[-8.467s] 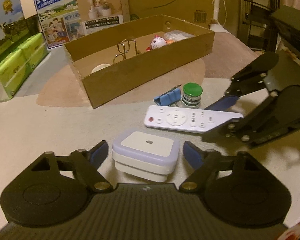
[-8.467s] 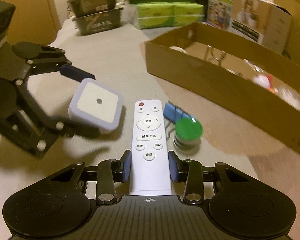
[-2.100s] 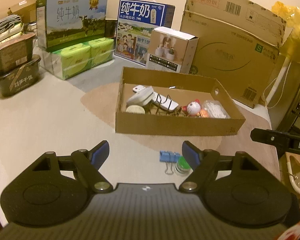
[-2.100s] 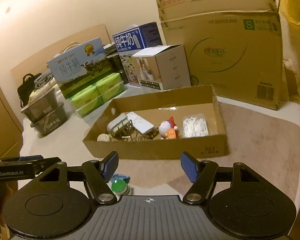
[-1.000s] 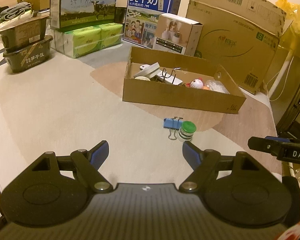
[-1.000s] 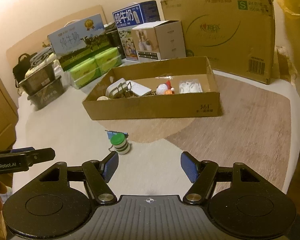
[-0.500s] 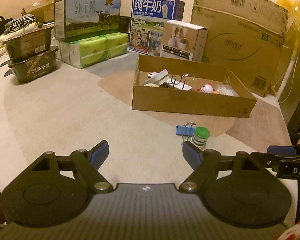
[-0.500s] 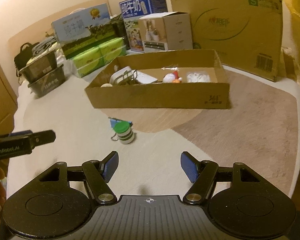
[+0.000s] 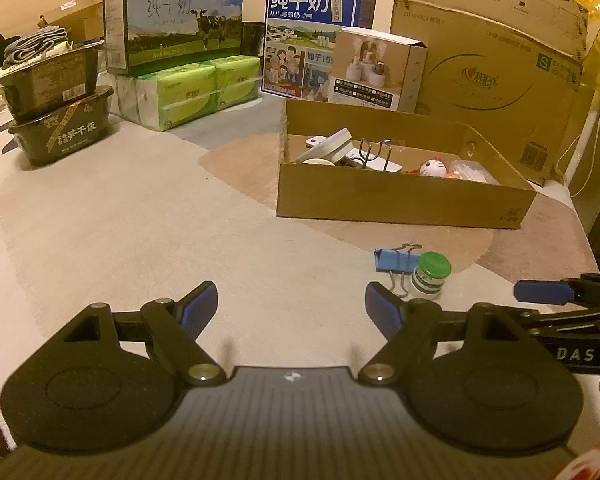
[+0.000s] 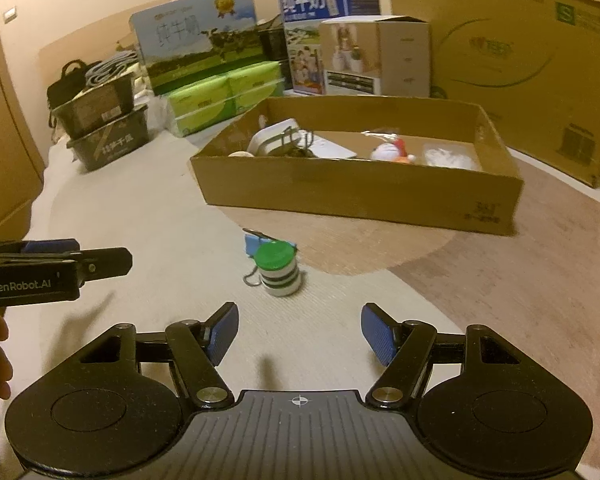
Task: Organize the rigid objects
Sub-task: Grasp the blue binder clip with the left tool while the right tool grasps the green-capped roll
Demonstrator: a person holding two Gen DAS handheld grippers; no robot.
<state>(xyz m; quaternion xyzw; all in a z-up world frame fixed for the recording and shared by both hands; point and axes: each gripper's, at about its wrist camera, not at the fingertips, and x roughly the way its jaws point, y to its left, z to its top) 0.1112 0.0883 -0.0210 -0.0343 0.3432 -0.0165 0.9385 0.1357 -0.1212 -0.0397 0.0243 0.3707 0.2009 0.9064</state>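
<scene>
Both hand-held grippers, left (image 9: 291,307) and right (image 10: 299,332), drop closer, empty and wide; small rigid jar (image 10: 279,268) suits a side grip.

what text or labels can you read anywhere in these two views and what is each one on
"纯牛奶" and "PURE MILK": green milk carton.
"纯牛奶": blue milk carton.
"S": big cardboard box, on a green square; its other print and barcodes are too small to read.
"GenRobot.AI": left gripper, on its side.
"DAS": right gripper, cut off by the frame edge.
Print on the dark tubs, tissue packs and tray front is too blurred.
</scene>
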